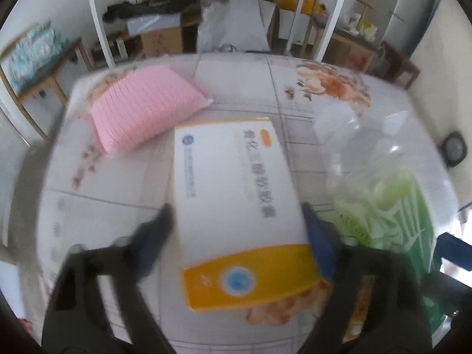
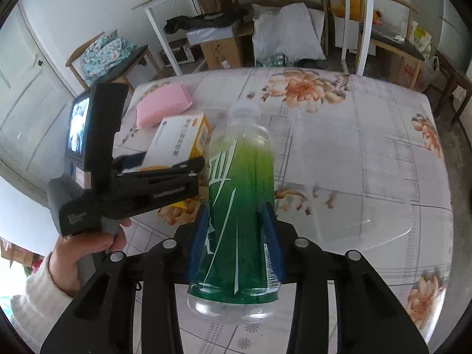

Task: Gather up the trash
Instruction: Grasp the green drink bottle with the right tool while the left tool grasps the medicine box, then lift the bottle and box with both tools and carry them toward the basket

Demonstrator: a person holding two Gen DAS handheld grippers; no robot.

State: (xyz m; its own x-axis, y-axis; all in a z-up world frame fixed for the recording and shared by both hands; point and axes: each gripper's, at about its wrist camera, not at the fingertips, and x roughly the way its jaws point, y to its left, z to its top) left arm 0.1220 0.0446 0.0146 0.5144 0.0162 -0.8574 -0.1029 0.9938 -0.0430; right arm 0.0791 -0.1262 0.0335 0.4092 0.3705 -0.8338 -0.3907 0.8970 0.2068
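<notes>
Left wrist view: the left gripper (image 1: pixel 236 218) has its jaws around a white and orange box (image 1: pixel 239 200), one finger against each long side, above the floral table (image 1: pixel 124 183). A pink pack (image 1: pixel 144 109) lies far left, a green-labelled bottle (image 1: pixel 380 194) at right.

Right wrist view: the right gripper (image 2: pixel 236 218) is clamped on the bottle, which points away, cap far. Box and pink pack sit left.

A lived-in home storeroom: a floral-clothed worktop (image 2: pixel 368 153), white panelled door (image 2: pixel 26 112), cardboard boxes (image 2: pixel 221 48), stuffed plastic bags (image 2: pixel 286 39) and wooden chairs (image 2: pixel 118 62) along its far edge.
</notes>
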